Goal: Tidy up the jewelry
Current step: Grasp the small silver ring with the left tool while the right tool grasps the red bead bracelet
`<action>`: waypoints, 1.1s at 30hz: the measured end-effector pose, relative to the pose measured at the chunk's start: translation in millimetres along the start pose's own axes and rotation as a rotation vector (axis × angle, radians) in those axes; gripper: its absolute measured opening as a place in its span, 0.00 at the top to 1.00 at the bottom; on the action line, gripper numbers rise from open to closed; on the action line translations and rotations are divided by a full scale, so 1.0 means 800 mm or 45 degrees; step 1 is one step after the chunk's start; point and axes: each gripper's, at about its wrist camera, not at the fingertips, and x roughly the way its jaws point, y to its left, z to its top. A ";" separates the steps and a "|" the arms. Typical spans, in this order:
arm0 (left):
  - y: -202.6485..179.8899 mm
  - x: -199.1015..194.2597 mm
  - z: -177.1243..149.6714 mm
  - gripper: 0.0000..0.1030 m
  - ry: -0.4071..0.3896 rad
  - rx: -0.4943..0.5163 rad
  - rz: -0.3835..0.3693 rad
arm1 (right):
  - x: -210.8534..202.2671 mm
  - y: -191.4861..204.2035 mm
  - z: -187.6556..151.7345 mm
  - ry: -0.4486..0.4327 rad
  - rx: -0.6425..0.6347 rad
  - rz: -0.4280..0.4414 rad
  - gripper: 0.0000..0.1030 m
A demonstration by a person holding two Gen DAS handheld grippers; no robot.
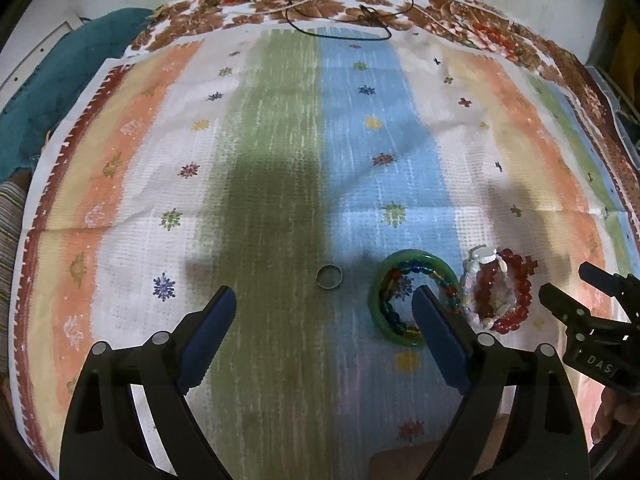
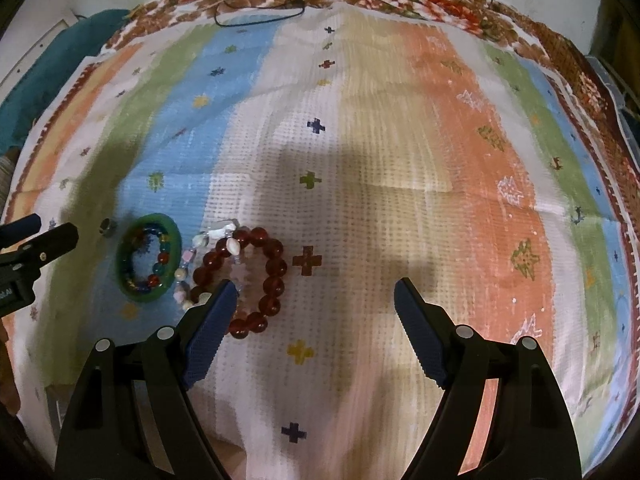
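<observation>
A small metal ring [image 1: 329, 277] lies on the striped cloth [image 1: 280, 140], ahead of my open, empty left gripper [image 1: 324, 300]. Right of it lies a green bangle [image 1: 416, 258] with a multicoloured bead bracelet [image 1: 430, 276] inside it, then a red bead bracelet [image 1: 520, 280] with a pale shell bracelet [image 1: 480, 258] across it. In the right wrist view the ring [image 2: 106, 225], green bangle [image 2: 170, 232], shell bracelet [image 2: 200, 242] and red bead bracelet [image 2: 276, 268] lie to the left. My right gripper [image 2: 312, 296] is open and empty; its left finger overlaps the red bracelet's near edge.
Thin cords [image 1: 332, 4] lie on the floral cloth border at the far edge. A teal cloth [image 1: 60, 80] lies at the far left. The right gripper shows at the right edge of the left wrist view [image 1: 560, 292], and the left gripper [image 2: 56, 236] at the right wrist view's left edge.
</observation>
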 end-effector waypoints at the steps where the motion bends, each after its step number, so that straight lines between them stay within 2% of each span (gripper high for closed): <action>1: 0.000 0.002 0.001 0.15 0.004 0.001 -0.001 | 0.003 0.000 0.001 0.004 0.000 -0.005 0.21; 17: 0.004 0.031 0.015 0.25 0.051 0.004 -0.028 | 0.033 0.000 0.009 0.056 0.006 -0.021 0.22; 22: 0.004 0.042 0.016 0.32 0.064 0.007 -0.039 | 0.041 -0.003 0.007 0.066 0.005 -0.027 0.22; 24: 0.003 0.047 0.016 0.37 0.074 0.009 -0.042 | 0.043 -0.003 0.007 0.074 0.000 -0.023 0.28; 29: -0.001 0.062 0.013 0.44 0.113 0.025 -0.050 | 0.048 0.003 0.010 0.067 -0.026 -0.045 0.34; 31: -0.001 0.069 0.010 0.52 0.133 0.034 -0.049 | 0.050 0.004 0.011 0.065 -0.034 -0.047 0.37; 33: 0.000 0.075 0.009 0.57 0.152 0.034 -0.045 | 0.050 0.005 0.011 0.060 -0.040 -0.045 0.46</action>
